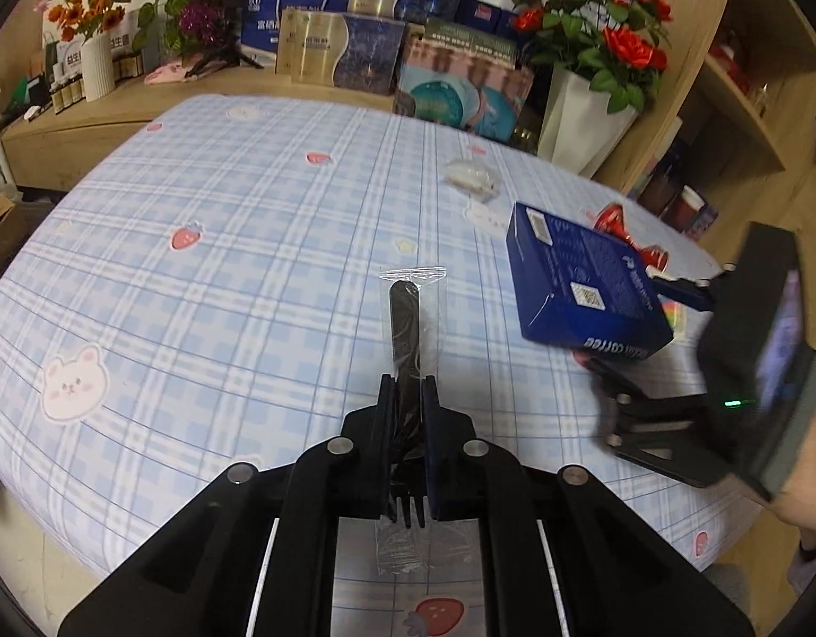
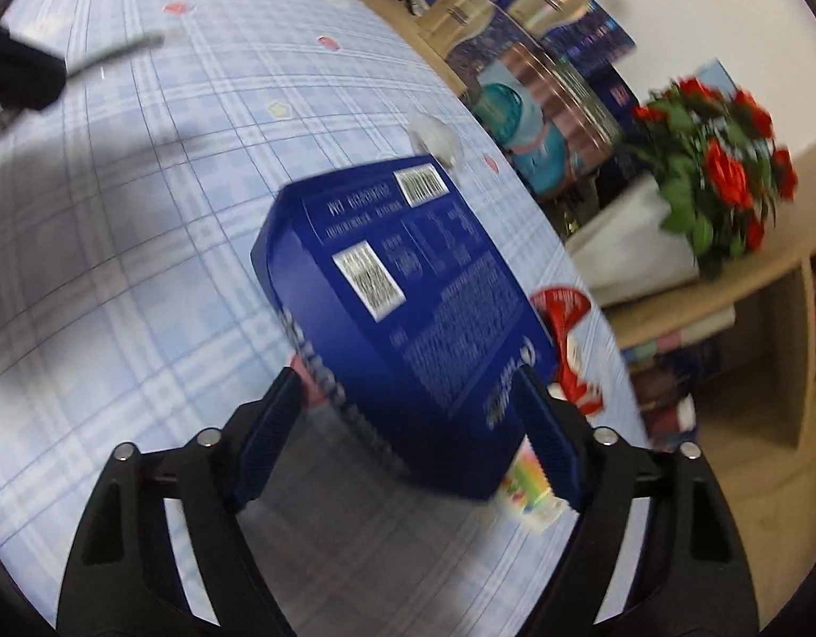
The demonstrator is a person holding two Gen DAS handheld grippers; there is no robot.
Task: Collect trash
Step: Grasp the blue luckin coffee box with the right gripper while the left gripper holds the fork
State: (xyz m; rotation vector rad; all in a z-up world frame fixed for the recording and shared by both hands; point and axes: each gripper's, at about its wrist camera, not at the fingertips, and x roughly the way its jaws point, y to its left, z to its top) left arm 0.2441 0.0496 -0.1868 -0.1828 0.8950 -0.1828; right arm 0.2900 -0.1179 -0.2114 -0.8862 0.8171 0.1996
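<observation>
Both tongs loaded over the plaid table [image 1: 196, 292]

Left gripper [image 1: 408, 414] clamped tight on a wrapped black fork [image 1: 406, 318] — right gripper [image 2: 402, 419] squeezing the blue coffee box [image 2: 408, 286], tilted off the cloth.

The left tool [image 1: 408, 398] is a matte black plastic two-finger linkage with flat dark blue pads and round silver pivot pins [image 1: 340, 446] on its arms; white strips run along its base rails. The right tool [image 2: 408, 424] is built alike, its ribbed blue pads [image 2: 265, 440] on black arms, with a small green light [image 1: 732, 402] glowing on its black housing.
</observation>
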